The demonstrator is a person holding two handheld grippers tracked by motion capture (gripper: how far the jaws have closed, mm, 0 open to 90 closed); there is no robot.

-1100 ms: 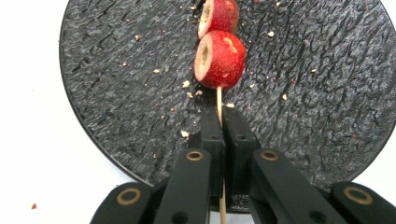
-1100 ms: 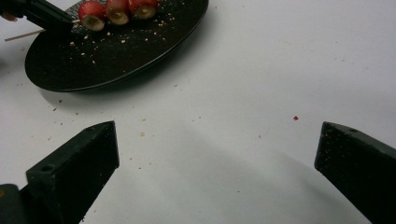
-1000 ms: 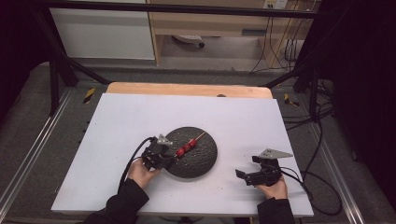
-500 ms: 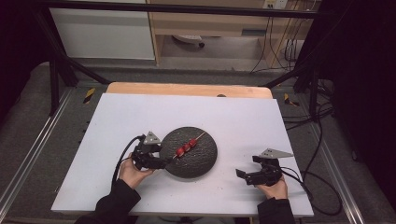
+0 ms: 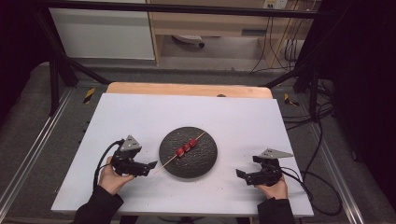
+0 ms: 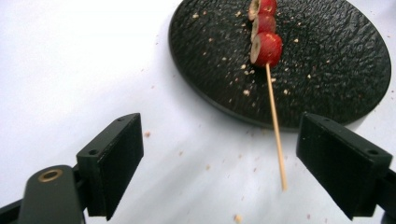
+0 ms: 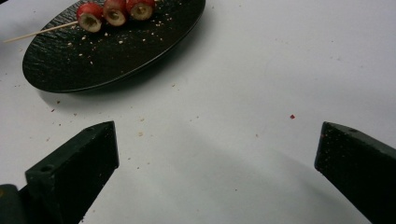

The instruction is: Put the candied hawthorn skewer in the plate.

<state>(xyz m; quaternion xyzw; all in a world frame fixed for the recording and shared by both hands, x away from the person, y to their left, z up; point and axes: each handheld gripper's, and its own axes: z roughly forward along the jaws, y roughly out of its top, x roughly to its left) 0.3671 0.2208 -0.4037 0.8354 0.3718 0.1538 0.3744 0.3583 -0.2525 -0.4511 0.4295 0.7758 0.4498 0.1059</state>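
While the skewer (image 5: 187, 148) with its three red fruit pieces (image 6: 264, 28) lay across the black plate (image 5: 205, 161), its bare stick end overhung the plate's rim toward the left hand-held gripper (image 5: 150, 166). That gripper's jaws, which had just been opening, stood wide apart on the white tabletop (image 5: 187, 112), the stick's tip between them but untouched. The right hand-held gripper (image 5: 241, 174) rested open and empty, well apart from the plate.

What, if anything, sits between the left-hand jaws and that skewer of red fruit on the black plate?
Nothing visible. The left gripper stands open, with bare white table before it. The skewer lies across the plate; its bare stick end reaches off the rim towards the jaws, untouched.
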